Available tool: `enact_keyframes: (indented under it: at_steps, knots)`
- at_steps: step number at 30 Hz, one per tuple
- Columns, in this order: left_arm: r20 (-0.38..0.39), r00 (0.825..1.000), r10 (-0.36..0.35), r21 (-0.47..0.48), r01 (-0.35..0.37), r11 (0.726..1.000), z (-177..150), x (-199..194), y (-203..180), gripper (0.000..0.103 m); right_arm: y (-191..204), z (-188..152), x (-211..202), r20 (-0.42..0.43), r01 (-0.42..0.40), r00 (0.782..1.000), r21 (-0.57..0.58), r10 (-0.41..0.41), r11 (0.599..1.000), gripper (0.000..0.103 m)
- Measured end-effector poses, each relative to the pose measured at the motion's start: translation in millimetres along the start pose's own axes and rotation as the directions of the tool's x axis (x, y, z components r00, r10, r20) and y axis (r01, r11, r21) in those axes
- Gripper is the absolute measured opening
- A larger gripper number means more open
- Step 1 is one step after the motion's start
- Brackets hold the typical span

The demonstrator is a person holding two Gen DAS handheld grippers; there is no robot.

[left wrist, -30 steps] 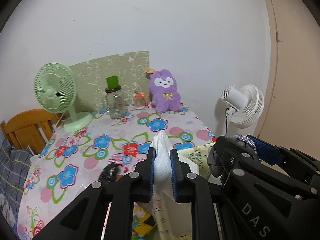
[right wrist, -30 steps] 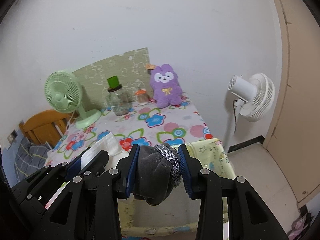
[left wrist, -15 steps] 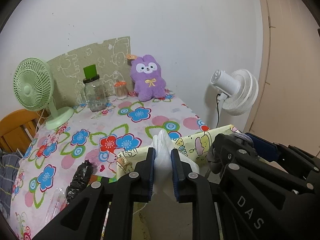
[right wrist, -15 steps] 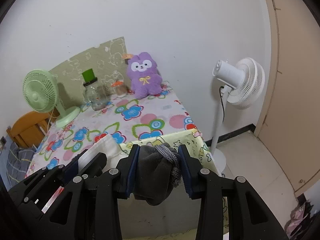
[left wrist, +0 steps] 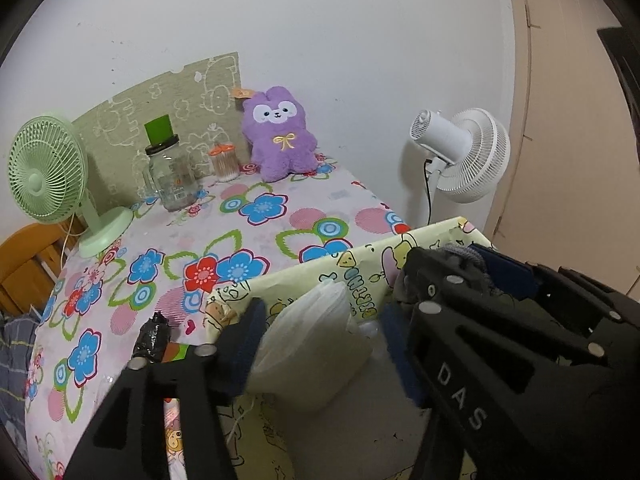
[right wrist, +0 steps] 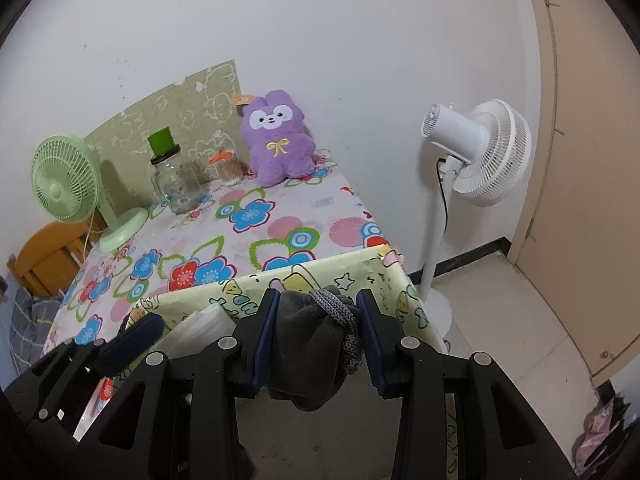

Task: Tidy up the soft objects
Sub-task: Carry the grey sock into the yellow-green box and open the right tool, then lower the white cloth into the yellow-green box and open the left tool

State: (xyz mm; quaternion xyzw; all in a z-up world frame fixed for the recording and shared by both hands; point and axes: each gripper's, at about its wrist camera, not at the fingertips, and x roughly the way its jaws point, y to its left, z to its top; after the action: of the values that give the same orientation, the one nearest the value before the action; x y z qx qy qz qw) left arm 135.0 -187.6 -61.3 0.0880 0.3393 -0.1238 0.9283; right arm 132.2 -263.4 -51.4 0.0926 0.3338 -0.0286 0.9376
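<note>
The left gripper (left wrist: 320,344) is standing with its jaws spread wide; they have just been opening. A folded white cloth (left wrist: 316,336) is sitting between them at lower centre of the left view, blurred, leaning against the left pad and clear of the right one. The cloth is lying over the open mouth of a yellow cartoon-print box (left wrist: 360,264), whose far rim is running from lower left up to the right edge of the table.

The right gripper (right wrist: 316,340) is clamping a dark grey cloth (right wrist: 308,344) with a knitted grey cord (right wrist: 340,320) draped over it, at lower centre of the right view, just inside the box's far rim (right wrist: 304,276). Its body is crowding the lower right of the left view, touching or nearly touching the left gripper's right finger.

Beyond the rim, the flowered tablecloth (left wrist: 248,208) is lying open through mid-frame. A black crumpled item (left wrist: 154,338) is sitting at lower left beside the box. Along the back wall are standing a green fan (left wrist: 48,168), a jar (left wrist: 170,176), a small orange-lidded pot (left wrist: 224,162) and a purple plush (left wrist: 282,134). A white fan (right wrist: 476,152) is standing on the floor at right, past the table's edge.
</note>
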Motion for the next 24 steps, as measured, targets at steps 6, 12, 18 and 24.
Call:
enact_keyframes:
  at_steps: [6,12,18,24]
  knots:
    - [-0.005,1.0,-0.009,-0.008,0.009,1.0,1.7,0.2,1.0,0.085,1.5,1.8,-0.6,-0.005,-0.006,1.0,-0.013,0.006,1.0,0.059]
    - [0.007,1.0,-0.008,-0.008,0.008,1.0,2.6,-2.5,0.7,0.094,1.7,2.2,-8.3,0.006,0.003,1.0,-0.017,-0.003,1.0,0.076]
    - [0.043,0.999,0.002,0.0,-0.002,1.0,0.8,-17.3,-0.2,0.096,5.3,1.4,-22.1,0.024,0.016,1.0,-0.028,-0.015,0.999,0.087]
    - [0.072,0.997,0.002,-0.008,-0.001,1.0,-3.6,-33.9,4.5,0.098,13.1,-0.6,-38.5,0.053,0.014,0.999,-0.042,-0.012,0.999,0.095]
